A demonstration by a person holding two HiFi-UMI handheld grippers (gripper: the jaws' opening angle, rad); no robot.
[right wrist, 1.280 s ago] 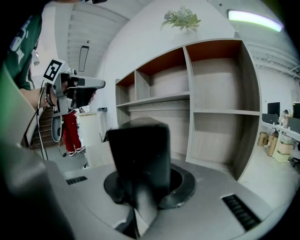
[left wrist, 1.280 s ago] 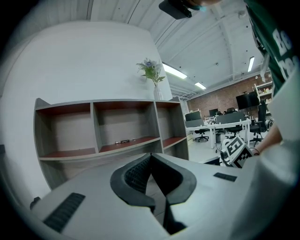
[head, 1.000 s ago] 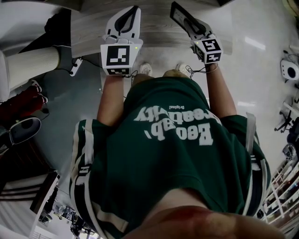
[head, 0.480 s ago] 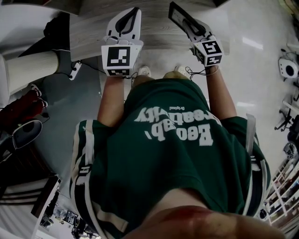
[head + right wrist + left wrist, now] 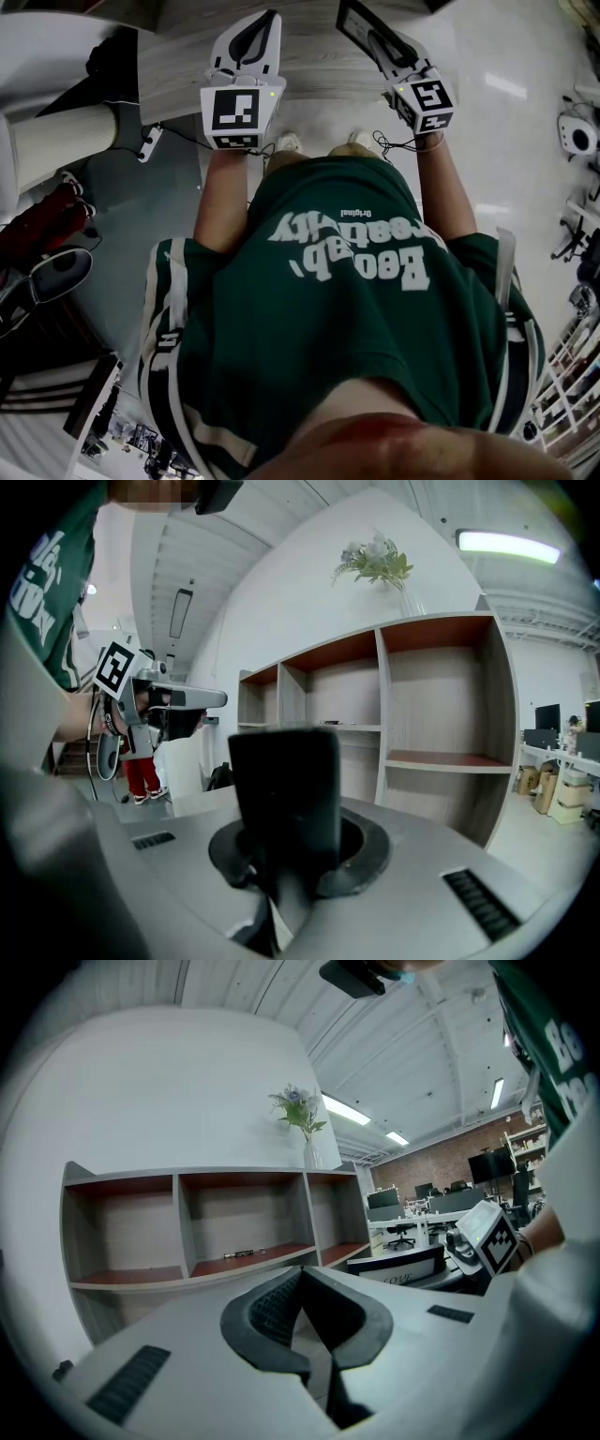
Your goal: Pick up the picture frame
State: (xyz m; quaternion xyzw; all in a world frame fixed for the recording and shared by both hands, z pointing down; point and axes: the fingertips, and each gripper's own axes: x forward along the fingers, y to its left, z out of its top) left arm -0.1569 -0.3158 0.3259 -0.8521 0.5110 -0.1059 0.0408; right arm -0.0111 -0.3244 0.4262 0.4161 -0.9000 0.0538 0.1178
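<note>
The picture frame is gripped in the right gripper, whose jaws are clamped on its lower edge and have just been tightened a little further. The frame is held upright before the empty shelf unit, above the wood-grain table. The left gripper is kept closed with nothing between its jaws and takes no part. The grasp is judged done and the lift largely made. Only a clear raise off the table seems left, though contact underneath cannot be seen.

Dark picture frame, upright (rounded corners), held
</note>
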